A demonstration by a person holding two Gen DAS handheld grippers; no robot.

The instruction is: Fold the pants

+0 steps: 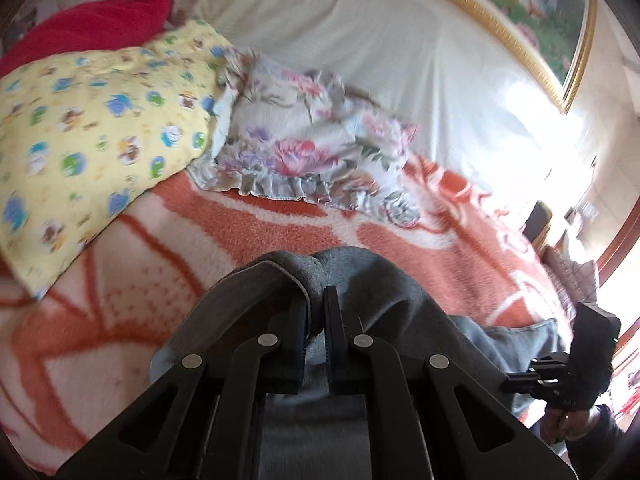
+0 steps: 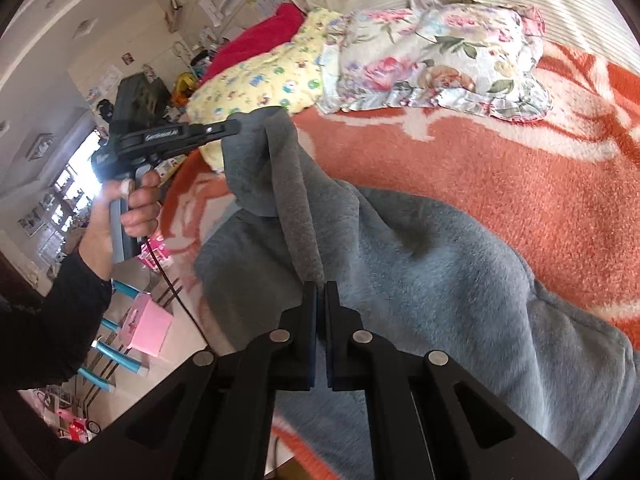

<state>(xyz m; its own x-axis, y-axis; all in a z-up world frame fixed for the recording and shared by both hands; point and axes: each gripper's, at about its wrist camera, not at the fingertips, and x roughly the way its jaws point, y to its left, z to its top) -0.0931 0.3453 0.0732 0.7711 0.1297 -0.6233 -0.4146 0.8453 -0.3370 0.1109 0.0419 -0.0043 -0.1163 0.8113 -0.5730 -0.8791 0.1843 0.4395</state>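
I see the grey pants (image 2: 440, 264) on the near side of the bed, lying on the orange and white blanket (image 2: 520, 184). Part of them is lifted up off it. My left gripper (image 1: 316, 312) is pinched almost shut on a fold of the pants, and the cloth bunches up between its fingers. My right gripper (image 2: 320, 300) is pinched almost shut on another fold of the pants, with the cloth pulled up into a ridge. In the right view, the left gripper is up on the left, holding a far corner of the pants. Far on the bed lie a flowery pillow (image 1: 308, 140) and a yellow pillow (image 1: 92, 120) side by side.
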